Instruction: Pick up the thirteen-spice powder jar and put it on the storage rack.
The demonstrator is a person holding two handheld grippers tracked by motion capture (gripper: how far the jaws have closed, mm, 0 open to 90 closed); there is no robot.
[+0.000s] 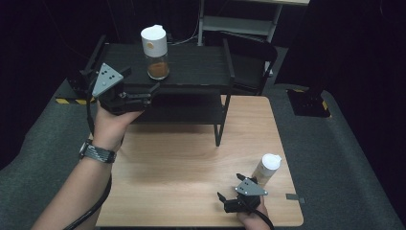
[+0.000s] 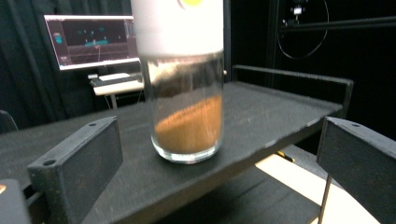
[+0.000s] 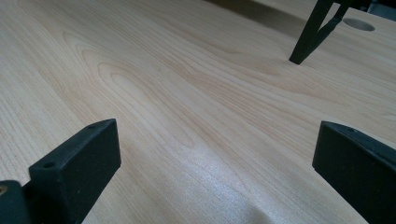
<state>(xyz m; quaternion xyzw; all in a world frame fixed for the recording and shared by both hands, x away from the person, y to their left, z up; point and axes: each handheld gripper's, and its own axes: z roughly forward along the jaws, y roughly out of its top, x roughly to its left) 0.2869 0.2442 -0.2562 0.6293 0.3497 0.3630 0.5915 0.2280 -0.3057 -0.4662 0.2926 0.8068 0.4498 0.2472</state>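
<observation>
A glass jar (image 1: 155,51) with a white cap and brown powder in its bottom stands on the top board of a black shelf (image 1: 201,67). My left gripper (image 1: 140,80) is open at the shelf's front left edge, jaws pointing at the jar, which stands just beyond them. In the left gripper view the jar (image 2: 187,112) rises between the wide-apart jaws of that gripper (image 2: 217,151), touching neither. My right gripper (image 1: 230,188) rests open and empty low over the wooden table (image 1: 182,167). A second white-capped jar (image 1: 265,167) stands just behind it.
The shelf has a lower board and thin legs; one leg (image 3: 310,37) stands ahead of my right gripper (image 3: 215,154). A low rail (image 2: 299,77) borders the top board. A monitor (image 2: 91,39) glows in the background. Grey floor surrounds the table.
</observation>
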